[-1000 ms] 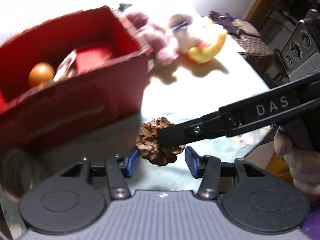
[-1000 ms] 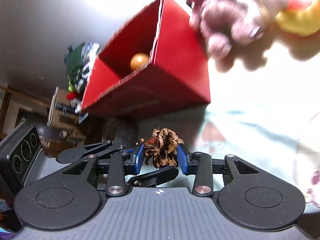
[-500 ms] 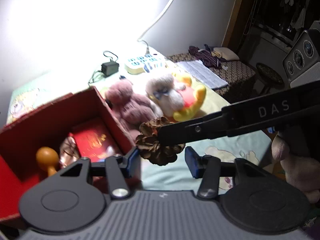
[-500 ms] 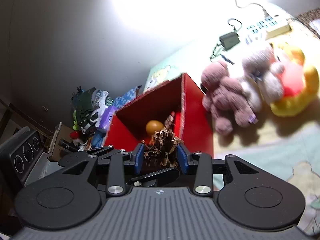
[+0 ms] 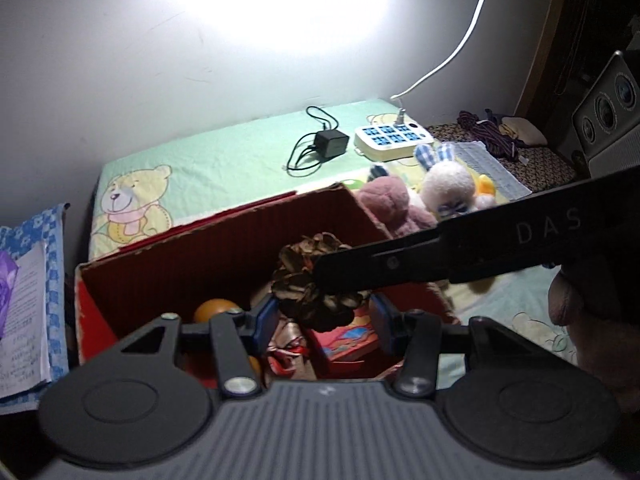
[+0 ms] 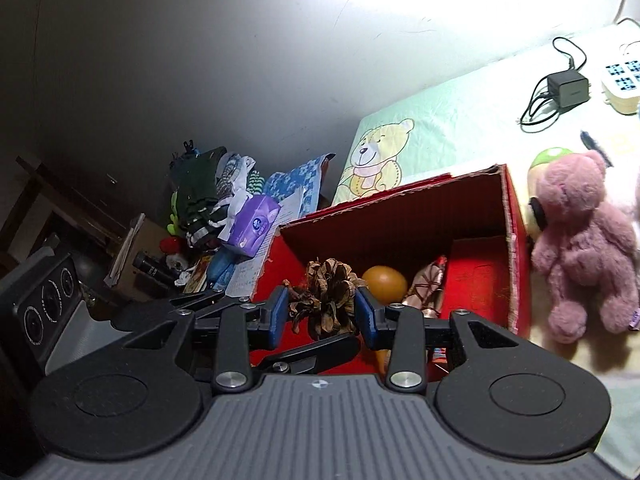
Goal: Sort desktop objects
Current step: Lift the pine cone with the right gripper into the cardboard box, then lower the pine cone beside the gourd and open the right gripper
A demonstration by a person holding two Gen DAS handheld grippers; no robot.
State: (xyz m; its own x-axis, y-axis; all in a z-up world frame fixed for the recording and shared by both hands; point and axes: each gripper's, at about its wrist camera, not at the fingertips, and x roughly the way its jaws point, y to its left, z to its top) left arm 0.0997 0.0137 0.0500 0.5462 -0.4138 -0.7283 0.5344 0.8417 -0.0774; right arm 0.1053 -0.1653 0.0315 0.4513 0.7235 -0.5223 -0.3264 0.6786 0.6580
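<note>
In the left wrist view the left gripper point(image 5: 320, 322) stands spread, empty, its pads flanking the pine cone point(image 5: 316, 284) without clearly touching. The right gripper point(image 6: 322, 314) pinches that cone, held above the near left part of the red box point(image 6: 516, 264). Already inside: an orange ball point(image 6: 385, 284) and 2 or so wrappers (hard to identify). A release looks next; the pink bear point(image 6: 584, 240) waits right. The cone's long axis runs roughly upright, scales flaring upward.
</note>
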